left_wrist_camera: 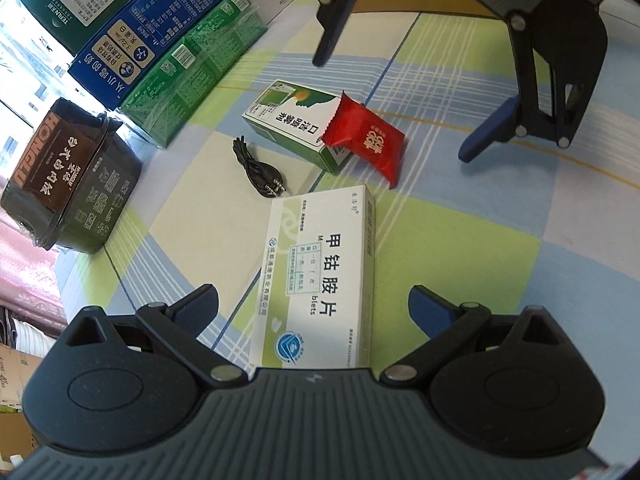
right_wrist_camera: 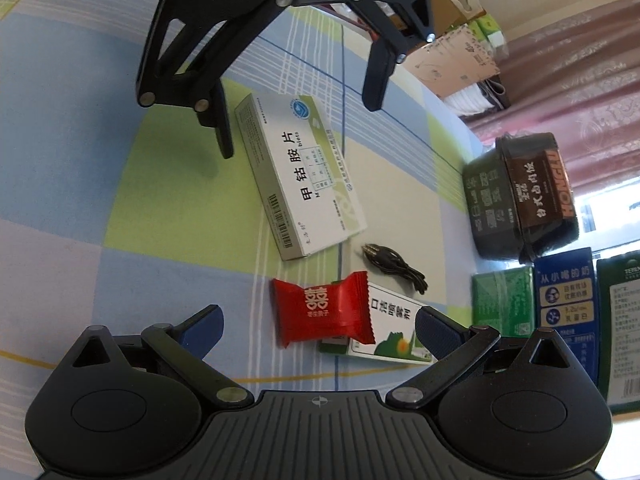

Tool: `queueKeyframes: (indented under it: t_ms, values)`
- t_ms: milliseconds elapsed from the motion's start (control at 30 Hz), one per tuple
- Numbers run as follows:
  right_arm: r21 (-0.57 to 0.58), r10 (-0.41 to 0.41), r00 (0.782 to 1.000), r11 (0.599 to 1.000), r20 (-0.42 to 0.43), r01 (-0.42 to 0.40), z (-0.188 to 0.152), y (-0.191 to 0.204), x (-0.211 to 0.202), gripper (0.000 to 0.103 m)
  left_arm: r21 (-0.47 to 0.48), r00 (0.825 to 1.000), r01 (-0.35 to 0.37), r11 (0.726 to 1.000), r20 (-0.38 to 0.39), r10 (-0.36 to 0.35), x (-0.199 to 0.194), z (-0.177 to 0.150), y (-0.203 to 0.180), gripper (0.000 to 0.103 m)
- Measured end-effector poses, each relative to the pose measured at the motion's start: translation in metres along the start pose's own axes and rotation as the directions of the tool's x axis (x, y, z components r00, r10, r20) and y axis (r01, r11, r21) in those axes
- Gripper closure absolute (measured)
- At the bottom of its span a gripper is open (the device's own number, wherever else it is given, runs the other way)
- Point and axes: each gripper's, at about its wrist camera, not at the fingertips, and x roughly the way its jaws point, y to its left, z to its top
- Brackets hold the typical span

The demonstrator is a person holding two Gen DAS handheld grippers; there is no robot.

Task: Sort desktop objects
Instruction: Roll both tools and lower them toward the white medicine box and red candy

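- Checked tablecloth (left_wrist_camera: 460, 248) in blue, green and white covers the desk; all the loose items sit together mid-cloth, probably laid out as the pile to be sorted.
- Row of big cartons (left_wrist_camera: 160, 40) (dark green, blue, bright green) lies side by side along the far edge, looks like an already tidy zone or just background.
- Dark food tub (left_wrist_camera: 72, 184) with a brown sleeve sits just beside the end of that row, near the table edge.
- Left gripper (left_wrist_camera: 314, 300) hangs low with jaws spread wide, holding nothing. The white medicine box (left_wrist_camera: 320, 272) lies between the fingers' line, so I judge it lined up for a grab across the box's width.
- White medicine box: flat on the cloth, long, pale with green trim, large black Chinese lettering, barcode on one side face (right wrist view). Rigid card, should pinch fine.
- Right gripper (right_wrist_camera: 318, 326) is also wide open and empty, hovering over the red packet, likely its target.
- Green-and-white spray box (left_wrist_camera: 292, 124) lies flat, near but apart from the white box; slimmer, green landscape print.
- Red candy packet (left_wrist_camera: 364, 140) rests tilted on one end of the spray box, partly on the cloth. Shiny crinkled foil, gold double-happiness mark, zigzag ends; soft, may slip or crush.
- Black cable (left_wrist_camera: 258, 164), a short coiled lead with two jack plugs, lies on the cloth between the spray box and the white box, touching neither as far as I can tell.
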Motion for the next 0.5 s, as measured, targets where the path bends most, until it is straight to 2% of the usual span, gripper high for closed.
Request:
queueKeyframes:
  t_ms: [100, 500]
  values:
    - [0.005, 0.007, 1.0, 1.0, 0.0, -0.007, 0.0, 0.0, 0.005, 0.012, -0.013, 1.0, 0.007, 1.0, 0.008, -0.007, 0.002, 0.001, 0.004, 0.004]
    - [0.004, 0.023, 1.0, 1.0, 0.003, -0.023, 0.001, -0.006, 0.019, 0.024, -0.069, 0.998, 0.058, 0.996, 0.012, -0.057, 0.013, 0.002, 0.018, 0.011]
